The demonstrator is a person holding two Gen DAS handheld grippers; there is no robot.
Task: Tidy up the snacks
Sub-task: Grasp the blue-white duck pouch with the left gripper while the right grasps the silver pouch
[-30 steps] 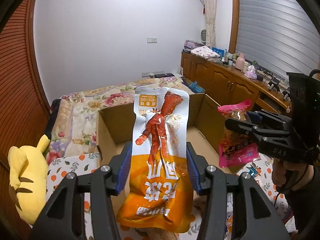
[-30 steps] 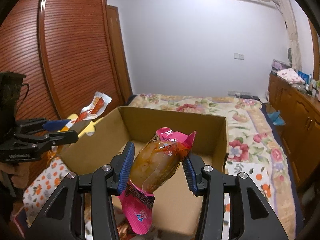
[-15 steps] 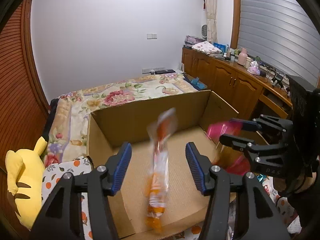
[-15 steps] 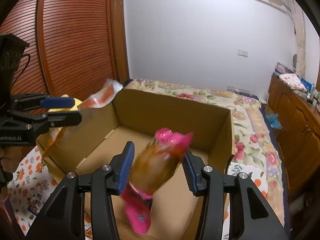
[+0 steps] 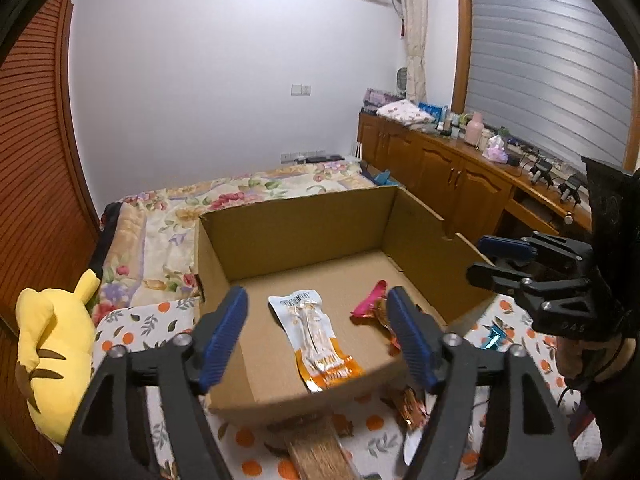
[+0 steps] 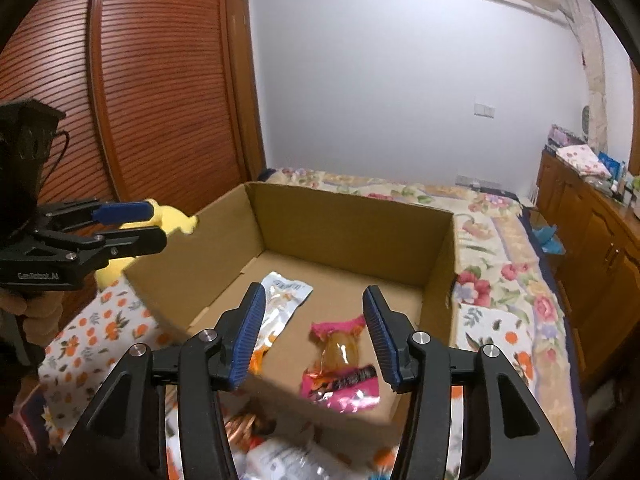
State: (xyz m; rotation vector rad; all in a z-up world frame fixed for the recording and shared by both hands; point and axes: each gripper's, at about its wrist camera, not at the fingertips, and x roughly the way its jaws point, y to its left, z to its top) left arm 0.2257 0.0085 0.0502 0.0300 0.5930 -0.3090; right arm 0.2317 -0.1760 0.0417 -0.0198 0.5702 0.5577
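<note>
Snack packets lie inside the cardboard box [image 5: 296,236], both my grippers empty above its near edge.

Lower centre of the left view: orange-and-white packet [image 5: 316,338] flat on the box floor, pink packet [image 6: 340,364] beside it to the right. My left gripper [image 5: 316,336] and right gripper [image 6: 314,338] have just been opening, jaws apart, clamping nothing.
</note>
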